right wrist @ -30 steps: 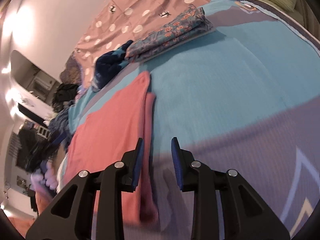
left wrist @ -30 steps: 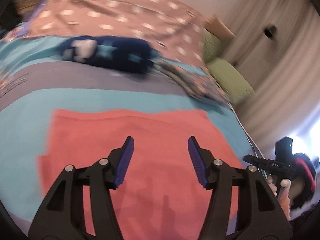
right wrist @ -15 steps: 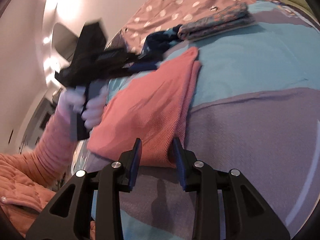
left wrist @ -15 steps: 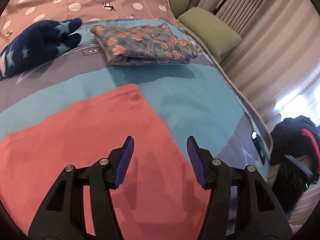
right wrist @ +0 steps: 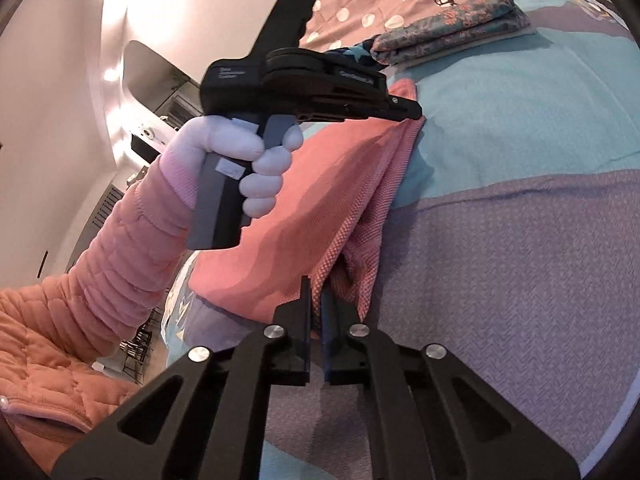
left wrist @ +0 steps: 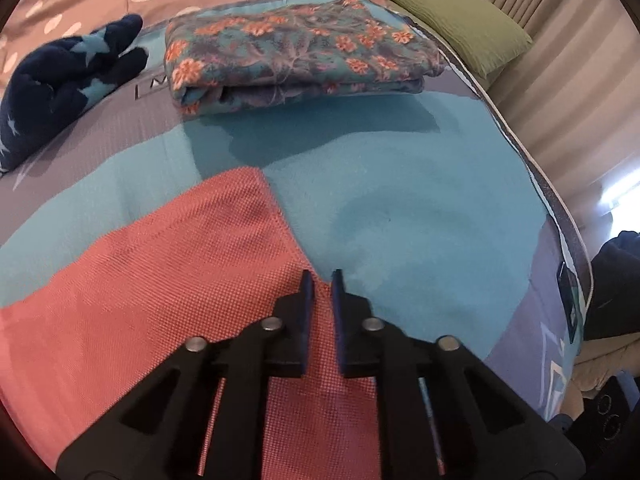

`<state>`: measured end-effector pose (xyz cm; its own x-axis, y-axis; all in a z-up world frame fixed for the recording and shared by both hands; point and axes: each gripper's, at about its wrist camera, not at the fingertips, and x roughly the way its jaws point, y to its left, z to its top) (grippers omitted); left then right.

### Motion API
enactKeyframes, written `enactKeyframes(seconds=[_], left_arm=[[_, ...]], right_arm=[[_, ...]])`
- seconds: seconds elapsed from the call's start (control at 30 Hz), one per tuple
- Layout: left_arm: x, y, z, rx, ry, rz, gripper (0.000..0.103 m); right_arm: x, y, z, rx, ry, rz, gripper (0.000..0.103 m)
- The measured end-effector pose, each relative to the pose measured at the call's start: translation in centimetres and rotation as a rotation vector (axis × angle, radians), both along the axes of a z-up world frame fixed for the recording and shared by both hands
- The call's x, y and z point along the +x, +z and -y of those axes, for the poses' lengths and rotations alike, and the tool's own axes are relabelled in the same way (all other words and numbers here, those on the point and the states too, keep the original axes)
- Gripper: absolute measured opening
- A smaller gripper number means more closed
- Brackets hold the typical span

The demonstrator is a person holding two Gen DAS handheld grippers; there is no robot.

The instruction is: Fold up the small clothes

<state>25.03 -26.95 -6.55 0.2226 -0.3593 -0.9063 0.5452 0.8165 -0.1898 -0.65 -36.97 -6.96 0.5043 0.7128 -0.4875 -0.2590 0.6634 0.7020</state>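
A salmon-pink knit garment (left wrist: 152, 280) lies on the bed, folded along its right edge. My left gripper (left wrist: 320, 276) is shut on that right edge, near the far corner. In the right wrist view the garment (right wrist: 320, 200) runs away from me, and my right gripper (right wrist: 316, 288) is shut on its near corner, lifting the cloth slightly. The left gripper (right wrist: 416, 114) shows there too, held by a white-gloved hand, pinching the garment's far corner.
A folded floral cloth (left wrist: 296, 48) and a navy star-patterned plush (left wrist: 60, 80) lie beyond the garment on the turquoise and purple blanket (left wrist: 420, 200). A green pillow (left wrist: 460, 12) sits at the far right by curtains. The bed edge (left wrist: 560, 216) drops off right.
Both grippers have closed on the pink garment's right edge: the left at the far corner, the right at the near corner. The left gripper moved right and lower toward that edge.
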Motion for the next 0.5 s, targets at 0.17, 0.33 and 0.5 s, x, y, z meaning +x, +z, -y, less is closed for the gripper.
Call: enactKeyframes(seconds=[0.17,0.33,0.5], left_arm=[[-2.3,1.7,0.8,-0.076,-0.075,0.002,0.000],[-2.4,0.0,1.3,0.030,-0.053,0.078,0.001],[-2.5,1.3,0.3,-0.016,-0.027,0.109,0.009]], right_arm=[[-2.0,0.2,0.6,-0.041,0.012,0.016,0.002],[-2.1,-1.0,1.5,-0.038,-0.049,-0.083,0.016],[-3.6,0.0,2.5,-0.001,-0.082,-0.070,0.042]])
